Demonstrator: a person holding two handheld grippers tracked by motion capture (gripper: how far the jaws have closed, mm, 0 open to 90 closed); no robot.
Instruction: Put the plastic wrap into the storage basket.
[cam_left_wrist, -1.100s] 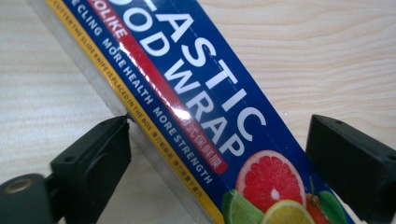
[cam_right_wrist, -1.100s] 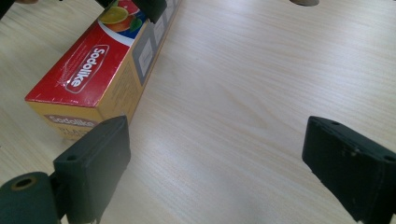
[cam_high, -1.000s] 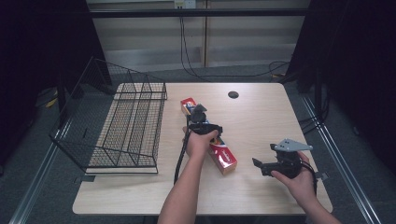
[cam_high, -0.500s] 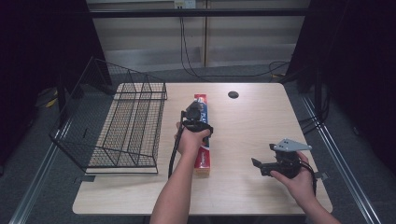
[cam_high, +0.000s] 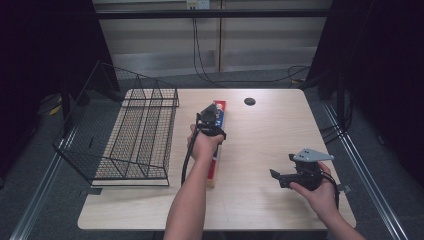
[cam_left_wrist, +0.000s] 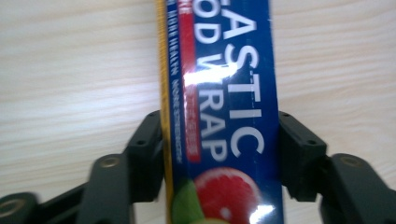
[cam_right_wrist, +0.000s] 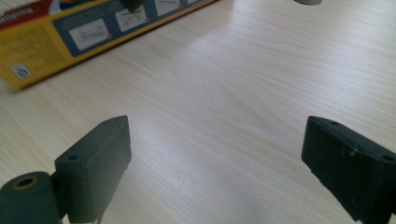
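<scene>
Pale wood-grain table (cam_high: 260, 200) fronts a dim room with dark curtains, and a black wire rack (cam_high: 135, 135) sits at its 9 o'clock side. Near the centre, the plastic food wrap box (cam_left_wrist: 224, 107) lies lengthwise toward 12 o'clock, and the left gripper (cam_high: 210, 122) has just been closing on it, its jaws now clamped against both long sides. Toward 4 o'clock the right gripper (cam_high: 287, 177) hovers with jaws spread wide over bare wood, well apart from the box.
</scene>
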